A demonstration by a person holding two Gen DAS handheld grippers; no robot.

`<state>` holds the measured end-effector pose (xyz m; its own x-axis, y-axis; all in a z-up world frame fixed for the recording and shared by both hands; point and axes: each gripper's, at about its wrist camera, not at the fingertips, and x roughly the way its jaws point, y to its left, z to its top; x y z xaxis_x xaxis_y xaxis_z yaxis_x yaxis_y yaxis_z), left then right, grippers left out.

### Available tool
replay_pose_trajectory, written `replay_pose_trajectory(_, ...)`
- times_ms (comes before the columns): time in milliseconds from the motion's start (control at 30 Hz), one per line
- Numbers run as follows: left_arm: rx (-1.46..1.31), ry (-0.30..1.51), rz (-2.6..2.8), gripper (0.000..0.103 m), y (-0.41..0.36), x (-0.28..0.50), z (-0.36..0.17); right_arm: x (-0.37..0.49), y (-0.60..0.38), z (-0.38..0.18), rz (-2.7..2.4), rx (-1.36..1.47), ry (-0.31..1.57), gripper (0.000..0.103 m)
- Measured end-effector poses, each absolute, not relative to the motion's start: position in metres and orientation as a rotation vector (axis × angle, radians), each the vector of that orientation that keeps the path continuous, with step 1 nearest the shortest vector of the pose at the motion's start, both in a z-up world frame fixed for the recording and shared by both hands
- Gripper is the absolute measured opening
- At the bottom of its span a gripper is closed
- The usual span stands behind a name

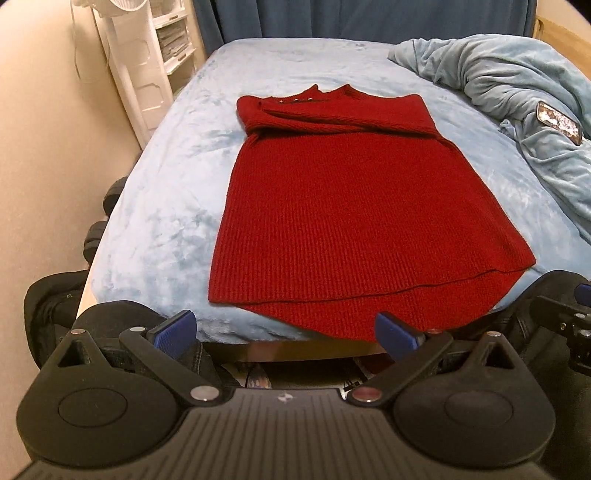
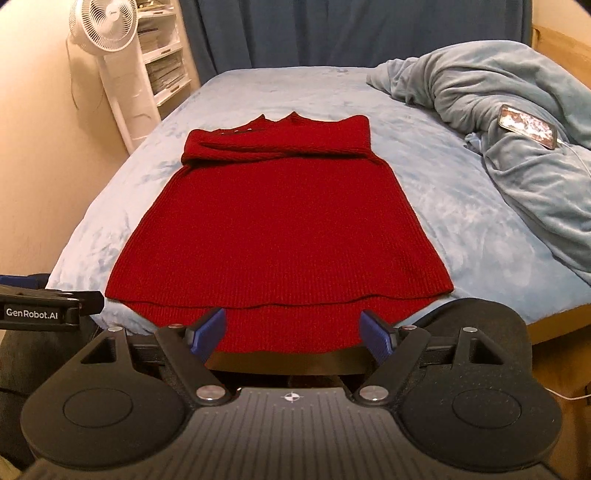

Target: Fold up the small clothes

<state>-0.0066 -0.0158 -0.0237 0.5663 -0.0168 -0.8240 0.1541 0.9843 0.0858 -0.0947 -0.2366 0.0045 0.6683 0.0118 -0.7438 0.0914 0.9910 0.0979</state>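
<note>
Left gripper (image 1: 284, 332): blue-padded jaws wide apart, nothing between them, hanging just off the near edge of the bed; right gripper (image 2: 293, 334): jaws wide as well, empty, over the near hem of the garment, not touching it; part of the right gripper shows at the right edge of the left wrist view, part of the left one at the left edge of the right wrist view, so the two sit side by side.

Dark red ribbed knit sweater (image 2: 277, 236): flat on the light blue plush bed cover (image 2: 443, 206), collar at the far end, hem at the near edge and hanging slightly over it; both sleeves folded across the chest just below the collar.

Right of it: crumpled grey-blue blanket (image 2: 498, 122) with a phone (image 2: 526, 127) lying on top; far left: white standing fan (image 2: 105, 40) by the wall; dark blue curtain (image 2: 351, 33) behind the bed.
</note>
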Motion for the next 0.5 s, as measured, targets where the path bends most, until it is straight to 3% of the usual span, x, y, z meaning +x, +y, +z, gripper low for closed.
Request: replay_pose_trajectory(500,0.191,1.003,-0.105,0.103,-0.019,0.002,-0.035,-0.083,-0.236,-0.007,-0.042,0.140,0.902,0.080)
